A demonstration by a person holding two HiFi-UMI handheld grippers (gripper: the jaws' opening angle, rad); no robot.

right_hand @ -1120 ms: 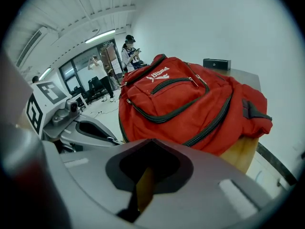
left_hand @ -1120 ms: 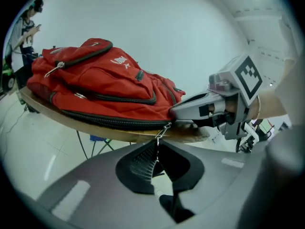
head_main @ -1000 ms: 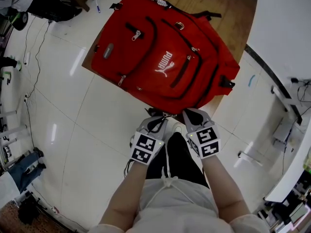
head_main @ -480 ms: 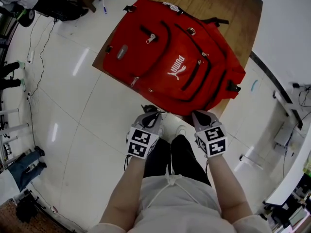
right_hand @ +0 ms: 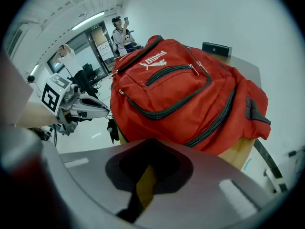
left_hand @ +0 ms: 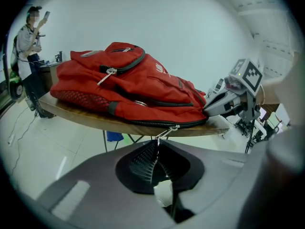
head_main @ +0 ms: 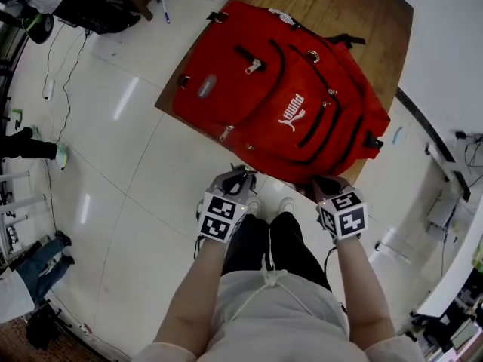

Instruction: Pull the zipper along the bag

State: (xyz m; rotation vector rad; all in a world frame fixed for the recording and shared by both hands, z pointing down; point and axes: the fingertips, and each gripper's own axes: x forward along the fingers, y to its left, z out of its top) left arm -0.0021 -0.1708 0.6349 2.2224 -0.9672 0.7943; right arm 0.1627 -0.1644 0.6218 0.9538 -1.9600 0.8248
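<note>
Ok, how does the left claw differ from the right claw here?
The left claw is shut on the backpack's metal zipper pull; the right claw only has its tip against the backpack's near corner, and I cannot tell if it grips. The left claw hangs over the floor; the right claw is beside the table's corner. Both point at the red backpack.

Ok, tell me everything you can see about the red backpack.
The backpack is red fabric with black zippers, several front pockets and a white logo. It lies flat, front up, on the wooden table, its near edge at the table's edge. The left gripper is shut on a metal zipper pull there; the right gripper meets its near corner.
</note>
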